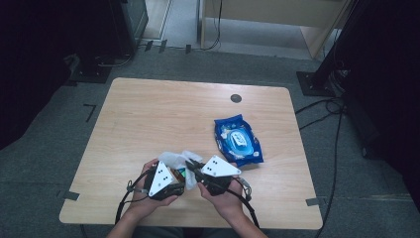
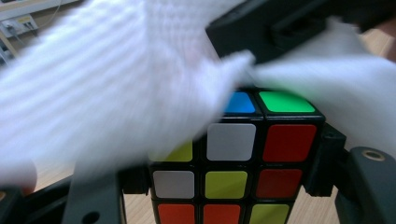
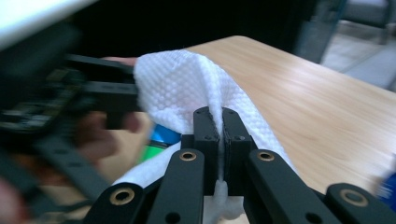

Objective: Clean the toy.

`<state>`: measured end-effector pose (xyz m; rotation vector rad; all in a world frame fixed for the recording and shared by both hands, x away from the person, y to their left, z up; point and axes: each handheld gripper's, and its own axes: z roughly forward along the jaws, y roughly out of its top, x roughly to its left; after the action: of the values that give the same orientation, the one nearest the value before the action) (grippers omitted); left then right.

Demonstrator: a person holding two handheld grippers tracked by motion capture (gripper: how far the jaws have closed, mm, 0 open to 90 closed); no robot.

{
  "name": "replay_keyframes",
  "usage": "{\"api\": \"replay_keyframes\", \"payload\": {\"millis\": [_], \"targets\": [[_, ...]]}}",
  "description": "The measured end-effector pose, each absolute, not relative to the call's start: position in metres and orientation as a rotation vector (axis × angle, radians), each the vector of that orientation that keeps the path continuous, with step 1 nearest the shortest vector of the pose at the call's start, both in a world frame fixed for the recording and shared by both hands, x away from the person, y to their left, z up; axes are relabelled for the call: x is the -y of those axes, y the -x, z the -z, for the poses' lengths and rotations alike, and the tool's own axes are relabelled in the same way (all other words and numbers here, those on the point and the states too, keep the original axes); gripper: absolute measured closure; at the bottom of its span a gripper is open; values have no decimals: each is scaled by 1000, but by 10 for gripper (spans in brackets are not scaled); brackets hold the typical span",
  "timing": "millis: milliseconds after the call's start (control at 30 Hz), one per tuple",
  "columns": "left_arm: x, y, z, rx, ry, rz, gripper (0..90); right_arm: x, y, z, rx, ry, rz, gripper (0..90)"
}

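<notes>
Two grippers meet near the front edge of the table (image 1: 148, 114), each in one of the person's hands. The left gripper (image 1: 174, 174) is clamped on a cube (image 2: 236, 163), a jaw pressing each side; the cube sits between the two hands, its tiles white, red, yellow, orange, blue and green in the left gripper view. The right gripper (image 3: 221, 122) has its jaws closed together, pinching a fold of a white wipe (image 3: 180, 86). The wipe drapes over the top of the cube and hangs down past the jaws. In the high view the wipe (image 1: 173, 158) bunches just above both grippers. A blue pack (image 1: 237, 140) of wipes lies flat on the table to the right, apart from the hands.
</notes>
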<state>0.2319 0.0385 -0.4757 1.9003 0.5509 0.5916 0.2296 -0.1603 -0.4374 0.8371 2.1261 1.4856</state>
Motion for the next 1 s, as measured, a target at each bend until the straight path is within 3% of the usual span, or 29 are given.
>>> {"api": "replay_keyframes", "payload": {"millis": [300, 667, 1000], "targets": [[-44, -236, 477, -577, -1895, -589, 341, 192, -246, 443, -2048, -1028, -1447, 879], [-36, -232, 476, -567, -1905, -599, 341, 150, -219, 432, -2175, -787, -1548, 879], [-42, -233, 476, -566, -1894, -593, 341, 192, -254, 451, -2043, -1042, -1372, 879]]}}
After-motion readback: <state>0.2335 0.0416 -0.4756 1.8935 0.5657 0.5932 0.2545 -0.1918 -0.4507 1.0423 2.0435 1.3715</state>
